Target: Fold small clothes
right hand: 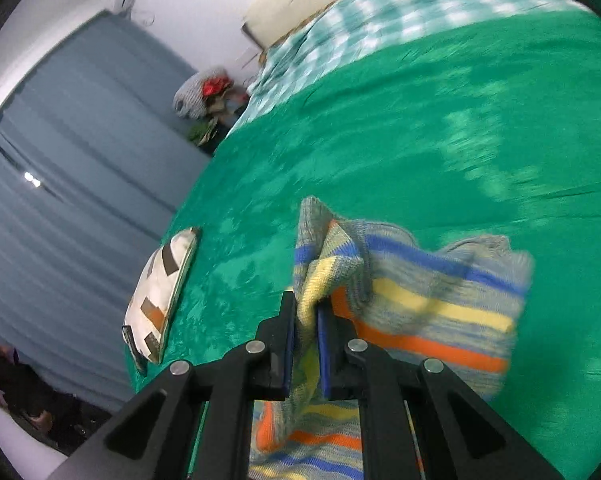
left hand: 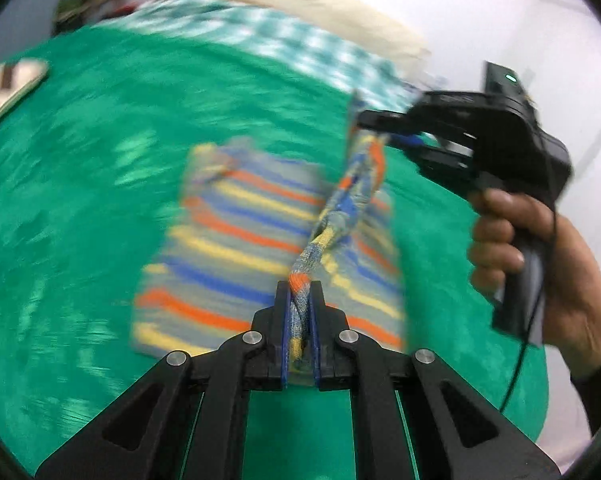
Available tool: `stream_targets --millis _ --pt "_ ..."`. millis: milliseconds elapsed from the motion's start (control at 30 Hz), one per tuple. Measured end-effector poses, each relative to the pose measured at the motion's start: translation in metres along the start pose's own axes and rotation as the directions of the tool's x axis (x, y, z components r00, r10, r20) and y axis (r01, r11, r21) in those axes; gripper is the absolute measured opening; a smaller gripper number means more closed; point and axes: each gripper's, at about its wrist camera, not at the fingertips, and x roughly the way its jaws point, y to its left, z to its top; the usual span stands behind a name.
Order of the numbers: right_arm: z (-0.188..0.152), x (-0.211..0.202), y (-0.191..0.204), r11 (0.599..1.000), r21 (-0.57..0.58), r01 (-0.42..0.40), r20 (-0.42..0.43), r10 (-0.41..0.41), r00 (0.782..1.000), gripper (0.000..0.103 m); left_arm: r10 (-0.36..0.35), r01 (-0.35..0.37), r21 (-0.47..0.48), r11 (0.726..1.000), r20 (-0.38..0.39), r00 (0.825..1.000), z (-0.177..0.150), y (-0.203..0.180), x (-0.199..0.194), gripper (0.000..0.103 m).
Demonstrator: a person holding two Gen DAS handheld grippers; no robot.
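A small striped knit garment (left hand: 236,240), grey with blue, yellow and orange bands, lies partly on the green bedspread (left hand: 80,168). My left gripper (left hand: 299,292) is shut on one edge of it. My right gripper (left hand: 364,122), seen in the left wrist view held by a hand, is shut on the far end of the same edge, which stretches twisted and lifted between the two. In the right wrist view my right gripper (right hand: 306,312) pinches the striped garment (right hand: 428,300), whose rest drapes to the right.
A white patterned cushion (right hand: 160,296) lies at the bed's left edge, also in the left wrist view (left hand: 12,84). A teal checked blanket (left hand: 268,40) covers the far end. Grey-blue curtains (right hand: 60,200) and a pile of things (right hand: 208,100) stand beyond the bed.
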Motion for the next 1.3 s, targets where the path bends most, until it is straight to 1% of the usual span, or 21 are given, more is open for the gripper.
stream_targets --millis 67,100,133,167,233,267,333,367,433,500,600,667,733,800,867,967,1033,1100,1200,1267,1300 --pt "-0.005 0.030 0.014 1.000 -0.005 -0.006 -0.023 0.006 1.000 0.011 0.048 -0.048 -0.041 0.998 -0.002 0.999 -0.002 0.030 0.001 0.006" --pt "-0.010 0.049 0.021 1.000 -0.007 -0.021 -0.038 0.021 0.999 0.016 0.070 -0.071 -0.051 0.996 -0.011 0.997 -0.003 0.043 0.005 0.006" --pt "-0.014 0.061 0.024 0.999 -0.003 -0.044 -0.053 0.044 0.998 0.020 0.087 -0.089 -0.052 0.995 -0.041 0.995 -0.005 0.056 0.012 0.008" --pt "-0.018 0.072 0.026 0.998 0.016 -0.067 -0.071 0.068 0.995 0.033 0.102 -0.106 -0.051 0.993 -0.071 0.992 -0.011 0.063 0.019 0.010" --pt "-0.029 0.079 0.023 0.993 0.069 -0.098 -0.082 0.104 0.991 0.044 0.143 -0.150 -0.055 0.987 -0.109 0.984 -0.014 0.078 0.023 0.033" --pt "-0.032 0.074 0.021 0.991 0.079 -0.108 -0.063 0.113 0.992 0.044 0.138 -0.146 -0.070 0.987 -0.101 0.985 -0.015 0.086 0.017 0.038" --pt "-0.037 0.048 0.013 0.990 0.082 -0.115 -0.013 0.117 0.993 0.044 0.123 -0.129 -0.084 0.988 -0.064 0.990 -0.012 0.094 -0.002 0.056" --pt "-0.040 0.034 0.009 0.993 0.068 -0.093 -0.002 0.094 0.996 0.044 0.124 -0.127 -0.079 0.989 -0.047 0.991 -0.009 0.095 -0.006 0.058" --pt "-0.049 0.006 0.005 1.000 -0.010 -0.016 0.002 0.016 1.000 0.044 0.105 -0.105 -0.064 0.992 -0.013 0.994 -0.003 0.094 -0.013 0.058" --pt "-0.068 -0.018 0.006 0.991 -0.116 0.064 -0.002 -0.065 0.998 0.044 0.086 -0.087 -0.044 0.995 -0.020 0.996 0.003 0.089 -0.005 0.058" --pt "-0.104 -0.029 0.006 0.975 -0.216 0.058 -0.073 -0.076 0.994 0.044 0.101 -0.101 0.002 0.995 -0.057 0.993 0.006 0.081 0.019 0.057" --pt "-0.135 -0.020 -0.002 0.959 -0.268 0.092 -0.153 -0.137 0.979 0.044 0.158 -0.151 0.066 0.986 -0.125 0.980 -0.002 0.076 0.040 0.055" --pt "-0.166 -0.005 -0.012 0.935 -0.320 0.153 -0.242 -0.236 0.941 0.044 0.205 -0.183 0.155 0.971 -0.142 0.968 -0.010 0.069 0.045 0.056" --pt "-0.178 -0.014 -0.010 0.919 -0.363 0.153 -0.225 -0.246 0.943 0.044 0.219 -0.181 0.226 0.957 -0.153 0.964 -0.007 0.061 0.037 0.056" --pt "-0.164 -0.024 -0.012 0.937 -0.321 0.133 -0.234 -0.215 0.948 0.043 0.191 -0.157 0.221 0.963 -0.140 0.972 0.007 0.060 0.025 0.056" --pt "-0.121 -0.036 -0.007 0.937 -0.316 0.148 -0.139 -0.200 0.970 0.043 0.137 -0.118 0.200 0.973 -0.084 0.987 0.053 0.052 0.021 0.058" --pt "-0.084 -0.035 -0.006 0.947 -0.285 0.150 -0.091 -0.183 0.979 0.043 0.107 -0.092 0.196 0.976 -0.067 0.992 0.084 0.043 0.033 0.060" --pt "-0.052 -0.021 -0.008 0.958 -0.251 0.142 -0.059 -0.161 0.985 0.043 0.087 -0.067 0.196 0.978 -0.095 0.992 0.114 0.033 0.063 0.063" --pt "-0.017 0.010 -0.031 0.982 -0.144 0.121 -0.090 -0.135 0.987 0.043 0.155 -0.113 0.245 0.963 -0.159 0.975 0.134 0.028 0.120 0.063" --pt "-0.012 0.035 -0.053 0.980 -0.088 0.178 -0.119 -0.188 0.975 0.041 0.247 -0.188 0.285 0.940 -0.189 0.950 0.131 0.032 0.152 0.063" --pt "-0.015 0.048 -0.068 0.970 -0.069 0.232 -0.152 -0.240 0.959 0.039 0.275 -0.211 0.287 0.934 -0.202 0.940 0.128 0.036 0.161 0.067"
